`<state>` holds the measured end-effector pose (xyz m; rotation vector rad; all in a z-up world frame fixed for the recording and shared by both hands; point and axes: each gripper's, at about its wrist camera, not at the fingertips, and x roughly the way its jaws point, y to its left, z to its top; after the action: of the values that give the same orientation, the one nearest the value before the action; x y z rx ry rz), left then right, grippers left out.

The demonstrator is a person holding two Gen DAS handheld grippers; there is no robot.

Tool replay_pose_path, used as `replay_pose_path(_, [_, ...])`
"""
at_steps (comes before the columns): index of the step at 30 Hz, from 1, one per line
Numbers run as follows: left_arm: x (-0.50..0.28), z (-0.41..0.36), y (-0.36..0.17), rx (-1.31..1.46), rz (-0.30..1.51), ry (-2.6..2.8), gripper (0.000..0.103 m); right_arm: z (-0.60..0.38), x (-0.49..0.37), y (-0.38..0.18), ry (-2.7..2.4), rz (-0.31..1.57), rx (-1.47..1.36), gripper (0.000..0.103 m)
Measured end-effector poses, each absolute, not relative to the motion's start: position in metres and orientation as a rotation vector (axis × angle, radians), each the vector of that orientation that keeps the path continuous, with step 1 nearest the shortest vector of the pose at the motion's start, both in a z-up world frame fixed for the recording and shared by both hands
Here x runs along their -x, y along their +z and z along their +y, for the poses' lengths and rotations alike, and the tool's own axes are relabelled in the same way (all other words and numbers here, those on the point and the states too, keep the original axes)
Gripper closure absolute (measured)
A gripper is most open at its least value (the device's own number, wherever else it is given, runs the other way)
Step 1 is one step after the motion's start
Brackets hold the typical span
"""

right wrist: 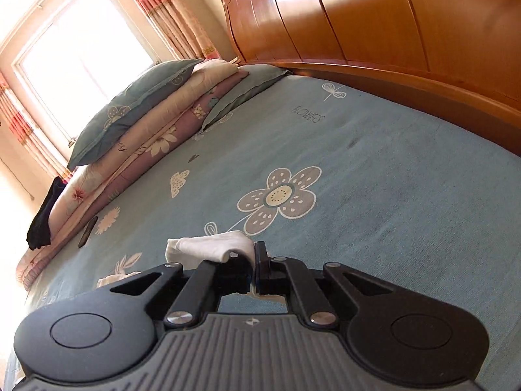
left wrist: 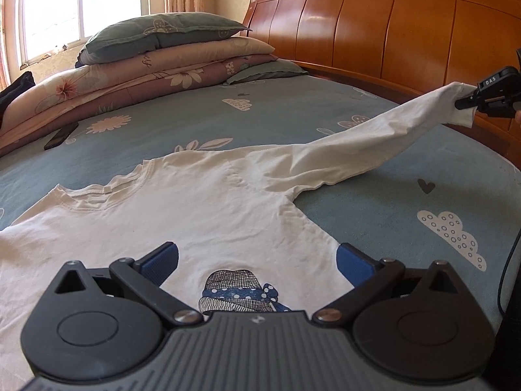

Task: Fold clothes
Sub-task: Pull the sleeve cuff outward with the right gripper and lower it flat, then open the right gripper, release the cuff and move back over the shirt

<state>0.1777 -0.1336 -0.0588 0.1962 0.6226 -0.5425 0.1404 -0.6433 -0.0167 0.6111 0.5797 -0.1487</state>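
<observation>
Your left gripper sits closest, jaws spread wide w/ nothing between them, hovering over the white shirt that lies face-up on the bed. At 2 o'clock in that view, your right gripper is clamped tight on the sleeve cuff, sleeve lifted & stretched out toward the headboard. Progress looks early: shirt body is flat, 0 folds visible. Left to do, I'd judge: both sleeves in, then body folded.
</observation>
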Motion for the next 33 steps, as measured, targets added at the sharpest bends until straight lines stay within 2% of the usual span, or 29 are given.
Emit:
replay_pose_path(10, [-0.176,-0.143,-0.059,-0.186,0.654,-0.549,0.001,-0.679,-0.193,-0.077,-0.3,0.72,-0.679,0.099])
replay_pose_path(16, [-0.175,-0.145,-0.06,-0.2,0.662,-0.544,0.001,-0.691,-0.208,-0.101,-0.418,0.705,-0.672,0.063])
replay_pose_path(17, [-0.175,-0.145,-0.06,-0.198,0.666,-0.54,0.001,-0.694,-0.204,-0.101,-0.438,0.683,-0.676,0.048])
replay_pose_path(18, [-0.176,-0.145,-0.061,-0.196,0.67,-0.537,0.001,-0.697,-0.197,-0.101,-0.461,0.646,-0.689,0.037])
replay_pose_path(19, [-0.177,-0.145,-0.061,-0.191,0.674,-0.535,0.001,-0.7,-0.191,-0.102,-0.465,0.623,-0.705,0.036])
replay_pose_path(28, [-0.177,-0.158,-0.07,-0.192,0.699,-0.556,0.001,-0.705,-0.178,-0.127,-0.293,0.55,-0.916,0.04])
replay_pose_path(29, [-0.175,-0.16,-0.07,-0.199,0.698,-0.558,0.001,-0.699,-0.183,-0.13,-0.295,0.564,-0.906,0.044])
replay_pose_path(31, [-0.174,-0.163,-0.069,-0.212,0.696,-0.56,0.001,-0.69,-0.192,-0.134,-0.308,0.582,-0.871,0.062])
replay_pose_path(32, [-0.173,-0.163,-0.069,-0.218,0.694,-0.558,0.001,-0.686,-0.196,-0.136,-0.313,0.591,-0.857,0.08])
replay_pose_path(33, [-0.172,-0.163,-0.068,-0.223,0.692,-0.555,0.001,-0.683,-0.197,-0.137,-0.315,0.596,-0.85,0.088])
